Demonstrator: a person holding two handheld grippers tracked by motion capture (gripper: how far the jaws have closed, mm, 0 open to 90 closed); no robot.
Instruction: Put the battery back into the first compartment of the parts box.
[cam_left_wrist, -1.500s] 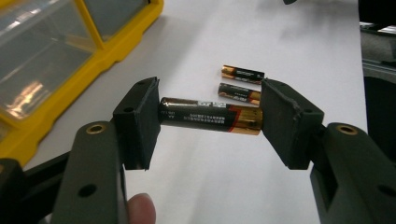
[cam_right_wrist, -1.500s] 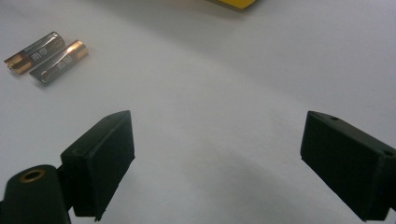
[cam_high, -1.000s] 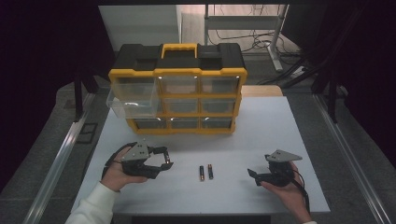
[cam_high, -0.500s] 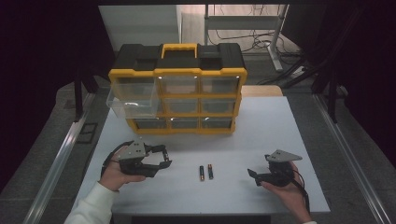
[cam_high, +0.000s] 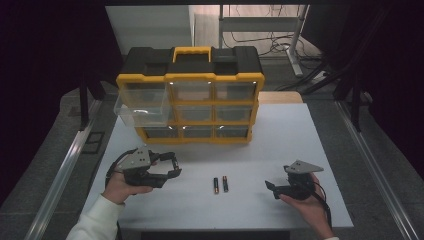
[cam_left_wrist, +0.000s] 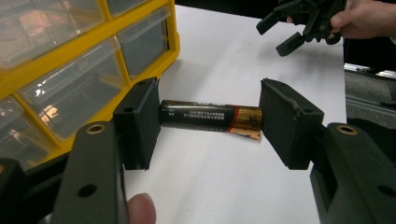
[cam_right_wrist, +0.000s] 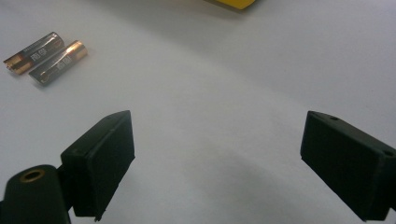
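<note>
Two AA batteries (cam_high: 220, 184), black with copper ends, lie side by side near the front middle of the white table (cam_high: 290, 145). My left gripper (cam_high: 175, 165) is open a short way to their left and points at them. In the left gripper view the near battery (cam_left_wrist: 205, 116) lies on the table beyond the gap of the left gripper (cam_left_wrist: 212, 122), untouched. My right gripper (cam_high: 271, 190) is open at the front right, apart from the batteries. In the right gripper view the batteries (cam_right_wrist: 46, 56) lie far off at the upper left of the right gripper (cam_right_wrist: 224, 158).
A yellow and black organizer (cam_high: 190, 100) with clear drawers stands at the back of the table. Its clear left drawer (cam_high: 140, 112) is pulled out. In the left gripper view the organizer (cam_left_wrist: 70, 70) is close on the left. Metal rails run along both sides of the table.
My left gripper has edged a little to the right, toward the batteries. The right gripper and the batteries have stayed where they were.
</note>
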